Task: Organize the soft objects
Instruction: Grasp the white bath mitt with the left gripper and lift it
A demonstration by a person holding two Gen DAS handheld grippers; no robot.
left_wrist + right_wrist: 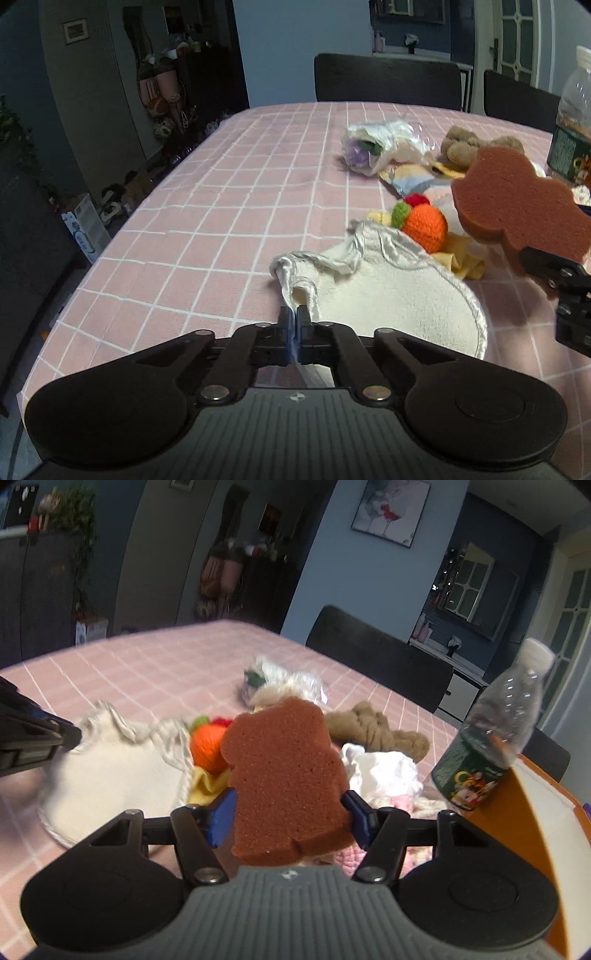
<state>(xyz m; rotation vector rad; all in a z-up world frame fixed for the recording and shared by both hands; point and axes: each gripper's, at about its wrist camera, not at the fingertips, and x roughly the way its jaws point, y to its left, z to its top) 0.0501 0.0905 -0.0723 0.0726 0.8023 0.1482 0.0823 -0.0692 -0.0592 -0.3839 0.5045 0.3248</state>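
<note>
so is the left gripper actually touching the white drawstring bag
Touching. The left wrist view shows the left gripper shut on the satin drawstring edge of the white drawstring bag, the fabric pinched between the fingertips with no gap.

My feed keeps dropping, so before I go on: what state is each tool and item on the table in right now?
Left tool: shut on the drawstring bag's cord.
Right tool: shut on the brown sponge.
Brown sponge: held up off the table.
Drawstring bag: lying flat, mouth gathered.
Orange knitted fruit: resting in the pile.
Teddy bear: lying down.
Bottle: capped, upright.
</note>
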